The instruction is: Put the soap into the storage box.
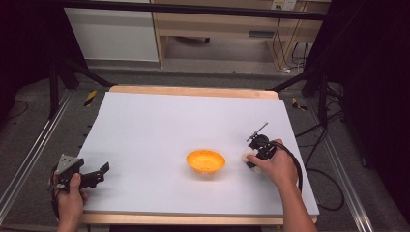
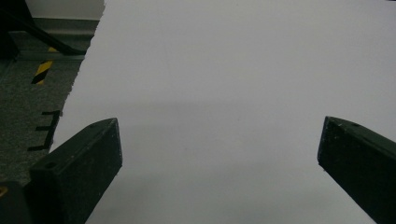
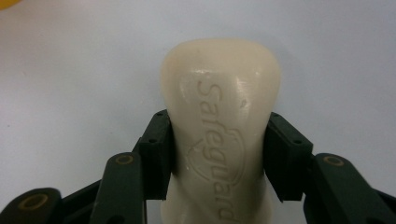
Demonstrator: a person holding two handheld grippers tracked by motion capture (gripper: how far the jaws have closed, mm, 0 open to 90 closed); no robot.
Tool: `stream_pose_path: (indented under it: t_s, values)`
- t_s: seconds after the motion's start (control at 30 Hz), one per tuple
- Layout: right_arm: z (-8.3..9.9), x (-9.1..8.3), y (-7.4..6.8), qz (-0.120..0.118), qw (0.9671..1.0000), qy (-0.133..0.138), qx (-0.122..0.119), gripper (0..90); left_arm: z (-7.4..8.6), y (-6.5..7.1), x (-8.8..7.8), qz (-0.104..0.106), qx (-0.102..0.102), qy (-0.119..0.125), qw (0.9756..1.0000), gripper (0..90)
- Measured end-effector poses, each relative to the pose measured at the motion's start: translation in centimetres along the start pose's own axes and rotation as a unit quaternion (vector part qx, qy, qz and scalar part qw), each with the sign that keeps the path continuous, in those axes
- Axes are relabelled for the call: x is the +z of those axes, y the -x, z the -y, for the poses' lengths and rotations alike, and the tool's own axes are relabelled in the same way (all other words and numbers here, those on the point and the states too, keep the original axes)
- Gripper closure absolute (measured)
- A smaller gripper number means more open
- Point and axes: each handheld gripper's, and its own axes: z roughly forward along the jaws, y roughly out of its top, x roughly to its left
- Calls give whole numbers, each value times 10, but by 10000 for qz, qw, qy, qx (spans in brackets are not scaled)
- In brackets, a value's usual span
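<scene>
A cream bar of soap (image 3: 219, 121) with a raised brand name lies on the white table top, and my right gripper (image 3: 219, 154) is shut on it, one pad pressed to each long side. In the high view the soap (image 1: 246, 155) peeks out pale at the right gripper (image 1: 255, 153), just right of an orange bowl (image 1: 206, 161). At the table's near left corner my left gripper (image 1: 100, 175) is held by a hand. Its jaws stand wide open in the left gripper view (image 2: 219, 149), with bare table between them.
The white sheet (image 1: 159, 121) covers a wooden table; its left edge (image 2: 77, 88) runs close beside the left gripper, with grey floor beyond. A black cable (image 1: 295, 164) loops from the right gripper. Stand legs and cables lie on the floor on both sides.
</scene>
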Motion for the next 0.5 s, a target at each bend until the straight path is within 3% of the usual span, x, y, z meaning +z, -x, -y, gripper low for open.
stream_pose_path:
  t_s: [0.5]
  values:
    - [-16, -45, -7, 92, 9982, 270, -526, 501, 0, 0, 0, 1, 0, -2, 10000, 0]
